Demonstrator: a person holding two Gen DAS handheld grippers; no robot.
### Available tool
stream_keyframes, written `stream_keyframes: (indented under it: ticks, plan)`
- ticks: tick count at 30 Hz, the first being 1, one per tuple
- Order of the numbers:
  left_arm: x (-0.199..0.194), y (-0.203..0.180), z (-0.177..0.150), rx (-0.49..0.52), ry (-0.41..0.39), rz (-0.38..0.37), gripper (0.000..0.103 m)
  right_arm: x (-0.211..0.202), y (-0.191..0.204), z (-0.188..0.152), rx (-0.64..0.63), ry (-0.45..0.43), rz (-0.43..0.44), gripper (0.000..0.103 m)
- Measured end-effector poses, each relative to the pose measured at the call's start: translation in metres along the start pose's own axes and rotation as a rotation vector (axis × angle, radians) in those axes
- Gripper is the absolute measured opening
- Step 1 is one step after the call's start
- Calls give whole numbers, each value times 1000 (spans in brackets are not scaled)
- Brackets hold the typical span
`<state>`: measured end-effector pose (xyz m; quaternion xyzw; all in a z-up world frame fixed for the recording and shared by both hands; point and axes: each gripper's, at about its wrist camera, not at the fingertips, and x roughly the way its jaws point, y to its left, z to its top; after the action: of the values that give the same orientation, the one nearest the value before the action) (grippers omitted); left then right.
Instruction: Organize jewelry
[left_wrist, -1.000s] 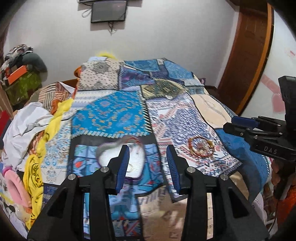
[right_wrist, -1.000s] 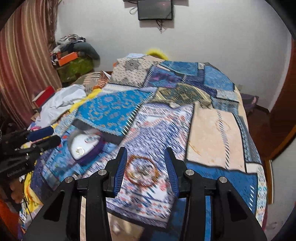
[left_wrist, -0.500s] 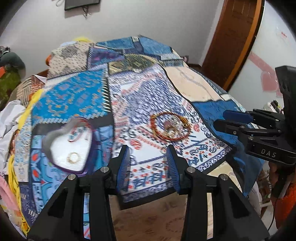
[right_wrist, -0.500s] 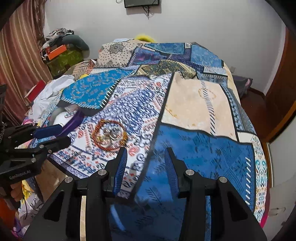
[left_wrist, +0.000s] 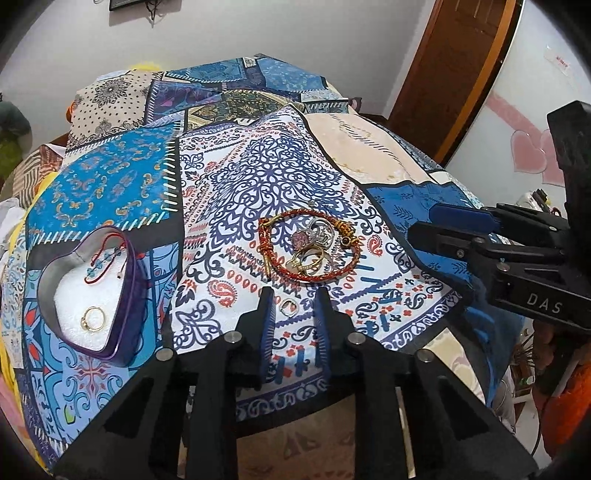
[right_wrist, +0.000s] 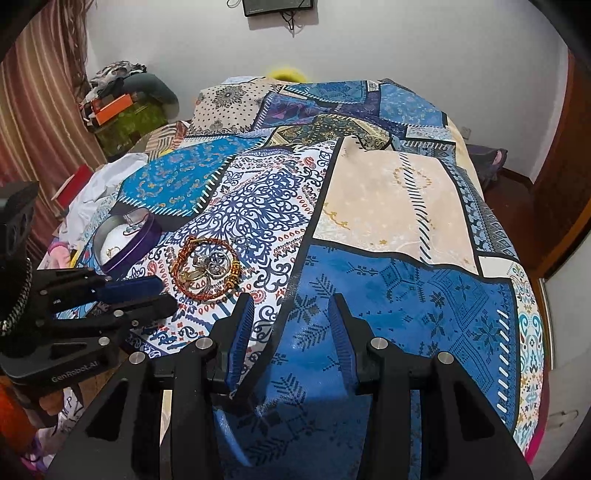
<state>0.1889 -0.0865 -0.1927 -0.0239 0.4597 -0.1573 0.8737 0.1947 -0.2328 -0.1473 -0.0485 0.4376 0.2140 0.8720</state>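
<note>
Jaws of left gripper (left_wrist: 293, 308) have just been closing around a small ring (left_wrist: 289, 307) — not gripping; right gripper (right_wrist: 291, 317) gapes, empty.

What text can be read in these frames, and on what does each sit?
"DAS": on the body of the right gripper, seen from the left wrist view.
"GenRobot.AI": on the body of the left gripper, seen from the right wrist view.
Red print on a white sticker on the wall: too small to read.
</note>
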Motion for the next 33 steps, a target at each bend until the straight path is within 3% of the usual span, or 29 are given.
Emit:
stream_keyframes:
  ticks: [4,20,25,33]
  plan:
    - [1,-4,-2,17,-6,19,9,2,1,2,-2,-3,5,38]
    - [-25,15,-2,-28,-70,26,9,11,31,15,-91,-63,72,38]
    - [-32,20,-1,-32,-93,27,9,21,38,19,-93,-34,129,11]
    - [-29,29,-5,-51,-90,17,9,40,50,18,-137,28,106,11]
